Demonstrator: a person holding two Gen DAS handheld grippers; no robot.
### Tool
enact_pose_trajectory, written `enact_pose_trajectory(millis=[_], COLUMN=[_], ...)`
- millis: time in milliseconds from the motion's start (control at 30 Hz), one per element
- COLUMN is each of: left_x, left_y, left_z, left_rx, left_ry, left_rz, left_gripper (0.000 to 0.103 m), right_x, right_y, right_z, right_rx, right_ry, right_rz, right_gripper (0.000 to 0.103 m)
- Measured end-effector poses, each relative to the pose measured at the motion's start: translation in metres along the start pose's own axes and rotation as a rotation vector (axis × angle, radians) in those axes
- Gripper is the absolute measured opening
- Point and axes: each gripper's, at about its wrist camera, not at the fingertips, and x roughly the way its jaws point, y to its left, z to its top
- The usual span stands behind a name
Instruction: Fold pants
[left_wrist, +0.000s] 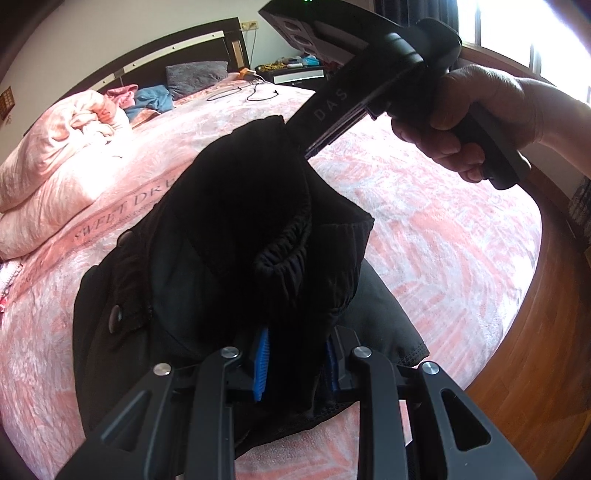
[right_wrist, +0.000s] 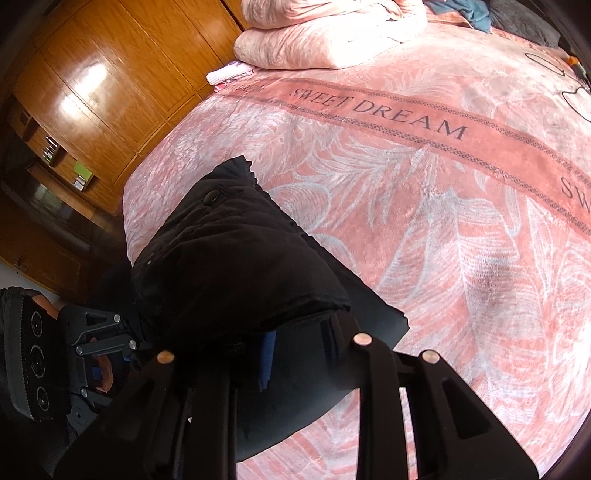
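Black pants (left_wrist: 236, 229) pinched by both tongs, bunched fabric between blue pads (left_wrist: 260, 369): left gripper (left_wrist: 295, 369) near, right gripper (left_wrist: 308, 153) beyond. Hanging just ahead of both tips over pink bedspread (left_wrist: 424, 229), likely for laying 1 fold flat.

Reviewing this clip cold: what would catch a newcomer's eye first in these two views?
The bunched black pants fill the middle of both views, pinched by the left gripper at the bottom and by the right gripper at their far top edge. Beneath them spreads a pink bedspread lettered SWEET DREAM, with a folded pink quilt at the left.
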Motion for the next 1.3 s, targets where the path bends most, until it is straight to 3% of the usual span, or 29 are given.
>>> enact_pose_trajectory(millis=[400, 700, 900, 933, 967, 1100, 1300], left_x=[0.006, 0.002, -0.003, -0.003, -0.003, -0.002, 0.002], left_y=[-0.011, -0.016, -0.014, -0.014, -0.013, -0.011, -0.007], left_z=[-0.009, -0.013, -0.018, -0.019, -0.019, -0.02, -0.02], left_rx=[0.059, 0.074, 0.057, 0.056, 0.051, 0.042, 0.023], left_ry=[0.01, 0.007, -0.01, -0.01, -0.007, -0.011, -0.004], left_rz=[0.02, 0.01, -0.011, -0.013, -0.021, -0.039, -0.057], left_gripper=[0.024, 0.028, 0.035, 0.035, 0.035, 0.037, 0.04], right_x=[-0.002, -0.033, -0.06, -0.06, -0.06, -0.056, -0.025], right_y=[0.002, 0.02, 0.035, 0.037, 0.039, 0.042, 0.036], right_z=[-0.018, -0.034, -0.037, -0.035, -0.031, -0.014, -0.007], right_rx=[0.096, 0.129, 0.154, 0.149, 0.149, 0.14, 0.121], right_ry=[-0.035, -0.068, -0.193, -0.209, -0.226, -0.284, -0.213], right_rz=[-0.048, -0.112, -0.12, -0.117, -0.107, -0.092, -0.07], right_gripper=[0.023, 0.023, 0.025, 0.027, 0.037, 0.039, 0.039])
